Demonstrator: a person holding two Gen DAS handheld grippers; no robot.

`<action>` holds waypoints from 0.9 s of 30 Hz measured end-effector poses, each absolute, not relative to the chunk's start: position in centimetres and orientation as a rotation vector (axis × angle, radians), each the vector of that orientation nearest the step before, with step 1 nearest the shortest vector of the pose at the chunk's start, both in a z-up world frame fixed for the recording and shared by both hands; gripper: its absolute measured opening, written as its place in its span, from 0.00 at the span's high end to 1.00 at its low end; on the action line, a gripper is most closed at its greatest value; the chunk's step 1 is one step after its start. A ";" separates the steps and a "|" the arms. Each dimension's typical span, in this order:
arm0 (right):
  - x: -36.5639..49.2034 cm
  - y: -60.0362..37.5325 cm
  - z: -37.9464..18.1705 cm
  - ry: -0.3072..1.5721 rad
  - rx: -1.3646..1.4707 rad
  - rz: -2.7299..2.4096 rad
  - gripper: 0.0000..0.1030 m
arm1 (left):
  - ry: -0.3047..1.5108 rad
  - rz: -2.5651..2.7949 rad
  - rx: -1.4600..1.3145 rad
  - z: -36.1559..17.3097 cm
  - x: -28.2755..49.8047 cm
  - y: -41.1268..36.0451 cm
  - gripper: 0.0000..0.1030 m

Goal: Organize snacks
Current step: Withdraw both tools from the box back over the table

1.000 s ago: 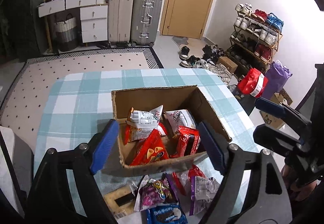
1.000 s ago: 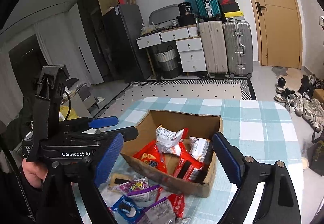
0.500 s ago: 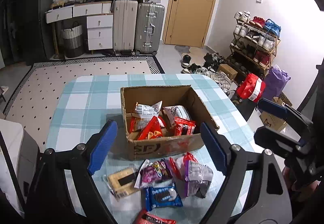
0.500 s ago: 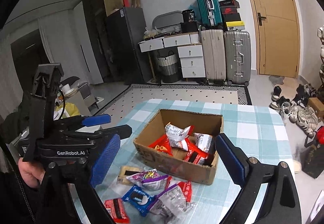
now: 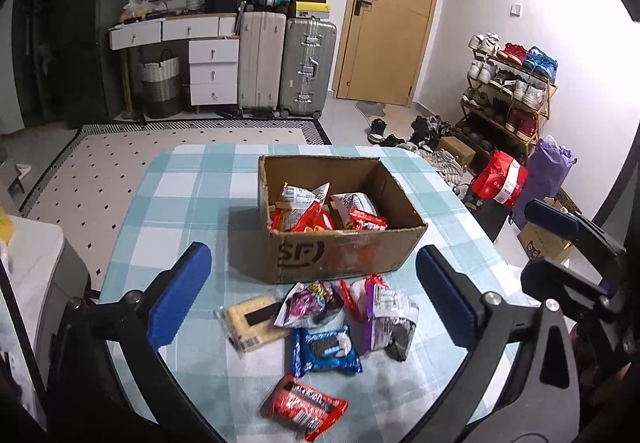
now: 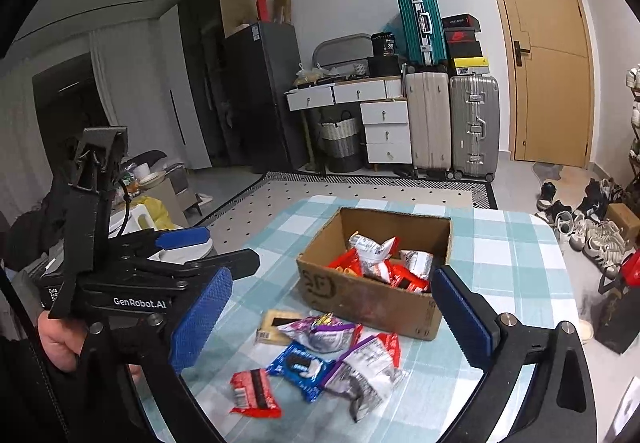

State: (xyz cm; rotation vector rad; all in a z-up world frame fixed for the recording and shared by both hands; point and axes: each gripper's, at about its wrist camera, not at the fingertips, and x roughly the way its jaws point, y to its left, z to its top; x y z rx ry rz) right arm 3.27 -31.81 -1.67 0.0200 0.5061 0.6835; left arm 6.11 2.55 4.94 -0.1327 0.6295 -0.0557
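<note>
Left wrist view: going left to right along the counter [image 5: 176, 203], the left hand-held gripper [image 5: 312, 303] hangs with its blue pads wide apart and nothing between them, and the loose snacks lie just ahead and below it: a pale cracker pack [image 5: 252, 319], a purple pack [image 5: 308, 301], a blue cookie pack [image 5: 326, 349], a red pack [image 5: 306, 405] nearest the camera, and a purple-and-white pack [image 5: 386, 313]. Beyond them sits the cardboard box [image 5: 344, 255], already part full. The right hand-held gripper [image 6: 330, 317], also spread and empty, looks at the same heap from the right. The red pack's long axis runs roughly crosswise, and the left seems slightly nearer.
</note>
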 end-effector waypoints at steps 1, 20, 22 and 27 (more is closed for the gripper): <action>2.7 -31.8 -1.8 0.503 0.020 0.684 0.01 | 0.627 -0.049 -0.132 4.9 5.6 2.7 0.01; -1.8 -32.0 -5.6 0.516 0.016 0.700 0.01 | 0.699 0.014 -0.193 -1.2 0.1 5.4 0.01; -2.1 -32.1 -6.1 0.517 0.015 0.698 0.01 | 0.712 0.014 -0.201 -2.2 0.1 5.4 0.01; -2.7 -32.5 -7.4 0.526 0.039 0.699 0.01 | 0.745 0.026 -0.217 -5.1 -0.2 5.5 0.01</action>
